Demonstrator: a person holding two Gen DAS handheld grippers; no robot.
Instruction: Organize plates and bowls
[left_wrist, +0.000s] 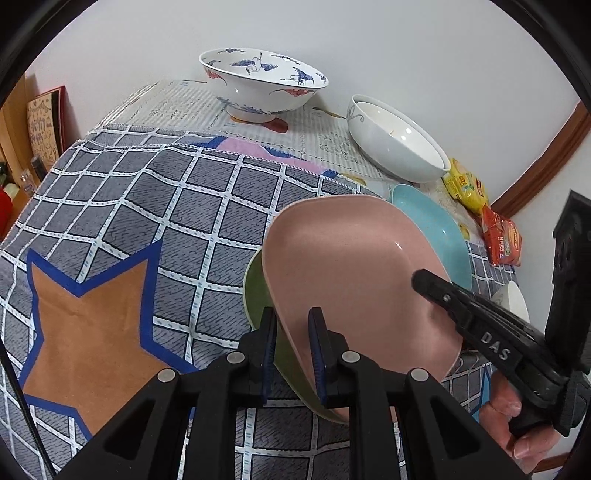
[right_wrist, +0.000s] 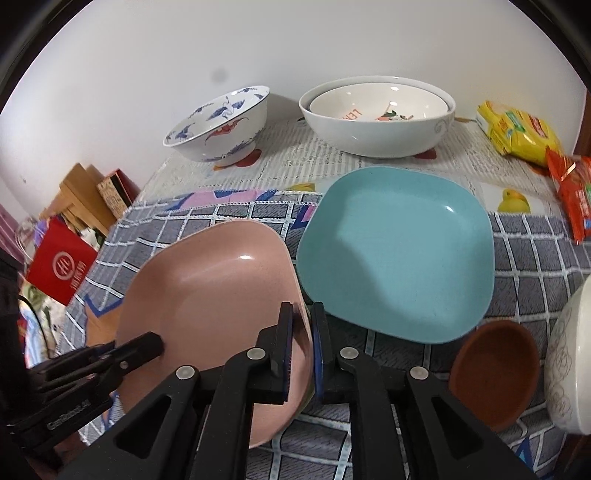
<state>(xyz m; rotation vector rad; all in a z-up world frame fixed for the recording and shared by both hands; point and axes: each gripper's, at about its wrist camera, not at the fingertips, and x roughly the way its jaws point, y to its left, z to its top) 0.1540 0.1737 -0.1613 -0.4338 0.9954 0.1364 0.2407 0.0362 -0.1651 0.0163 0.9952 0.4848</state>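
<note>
Left wrist view: here we go.
Left tool: clenched. Its black fingers with blue ribbed pads bite the near rim of the pink plate.
Pink plate: matte, a rounded square with a shallow dish, tilted up off the cloth. A glint shows near its far corner.
Green plate: olive, the same rounded shape, directly under the pink one. Its rim runs into the same bite.
Blue plate: pale turquoise and smooth, peeking out behind the pink one.
Cloth: grey woven check with white grid lines and an orange star outlined in blue.
Counter: a newsprint-pattern covering at the back.
Crane bowl: glossy white porcelain with a footed base, flared sides and blue birds, standing at the far wall.
White bowl: wide and glazed, to the right of it.

Right wrist view: over we go.
Right tool: it straddles the pink plate's right rim, one finger inside and one outside. I can't tell whether the pads are pressing.
Plates: the blue one lies flat on the cloth just right of the pink one, and the left tool reaches in on the pink plate's left side.
Inner bowl: cream with printed pictures, nested inside the white bowl.
Brown bowl: small, round, terracotta-coloured and matte, near the blue plate's front corner.
Snack packets: crinkly yellow and red foil, back right.
</note>
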